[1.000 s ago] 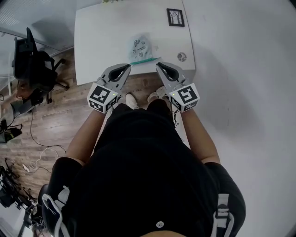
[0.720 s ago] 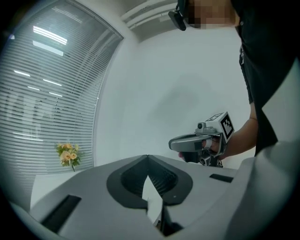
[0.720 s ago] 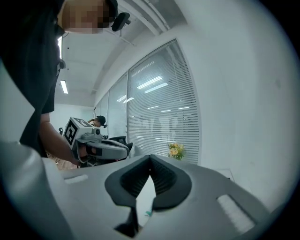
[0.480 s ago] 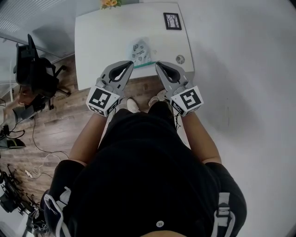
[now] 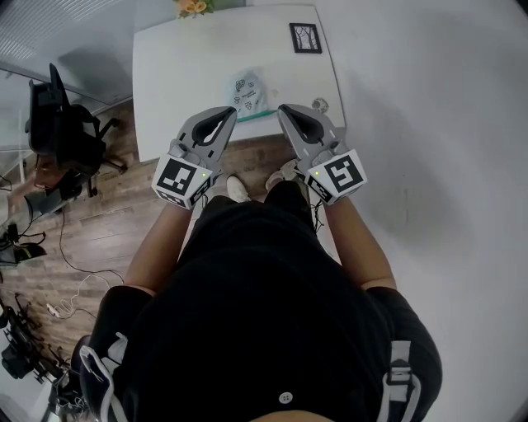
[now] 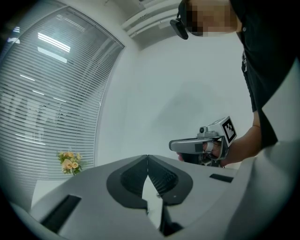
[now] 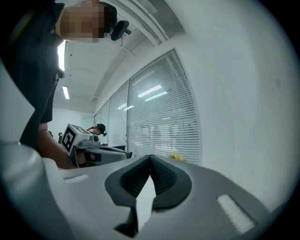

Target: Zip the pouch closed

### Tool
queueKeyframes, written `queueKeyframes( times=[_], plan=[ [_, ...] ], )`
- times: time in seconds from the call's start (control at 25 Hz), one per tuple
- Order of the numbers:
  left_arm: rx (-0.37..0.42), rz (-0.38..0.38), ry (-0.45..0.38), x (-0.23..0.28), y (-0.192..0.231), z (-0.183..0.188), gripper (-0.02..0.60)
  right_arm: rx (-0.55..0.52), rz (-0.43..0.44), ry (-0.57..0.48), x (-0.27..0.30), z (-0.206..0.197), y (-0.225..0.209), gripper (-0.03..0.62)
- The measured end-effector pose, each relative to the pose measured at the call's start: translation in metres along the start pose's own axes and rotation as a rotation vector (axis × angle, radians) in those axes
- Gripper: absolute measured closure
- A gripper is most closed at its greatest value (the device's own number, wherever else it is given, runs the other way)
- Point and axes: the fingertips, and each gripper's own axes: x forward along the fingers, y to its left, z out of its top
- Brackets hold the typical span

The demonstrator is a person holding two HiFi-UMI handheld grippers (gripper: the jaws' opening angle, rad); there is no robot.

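A clear pouch (image 5: pixel 250 91) with printed patterns and a teal zip along its near edge lies on the white table (image 5: pixel 181 74), seen only in the head view. My left gripper (image 5: pixel 233 112) hovers just short of the pouch's near left corner, jaws shut and empty. My right gripper (image 5: pixel 283 110) hangs to the pouch's near right, also shut with nothing in it. In the left gripper view the shut jaws (image 6: pixel 147 156) point level at a white wall, with the right gripper (image 6: pixel 201 145) off to the side. The right gripper view shows its shut tips (image 7: pixel 150 156) and the left gripper (image 7: pixel 89 147).
A small framed picture (image 5: pixel 306 38) lies at the table's far right, a round disc (image 5: pixel 320 105) near its front right corner, and yellow flowers (image 5: pixel 192 7) at the back. An office chair (image 5: pixel 62 124) stands on the wood floor to the left. Window blinds (image 6: pixel 42 108) line the wall.
Both grippers have risen and moved a little forward towards the table's near edge, now overlapping it in the head view. The pouch has not moved.
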Motion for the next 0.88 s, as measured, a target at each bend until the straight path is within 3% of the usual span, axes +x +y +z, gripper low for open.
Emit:
queueKeyframes(
  times=[0.88],
  plan=[
    [0.046,0.022,-0.031,0.003,0.018,0.019,0.572,-0.038,-0.003,-0.011,0.012,0.011,-0.005,0.583]
  ],
)
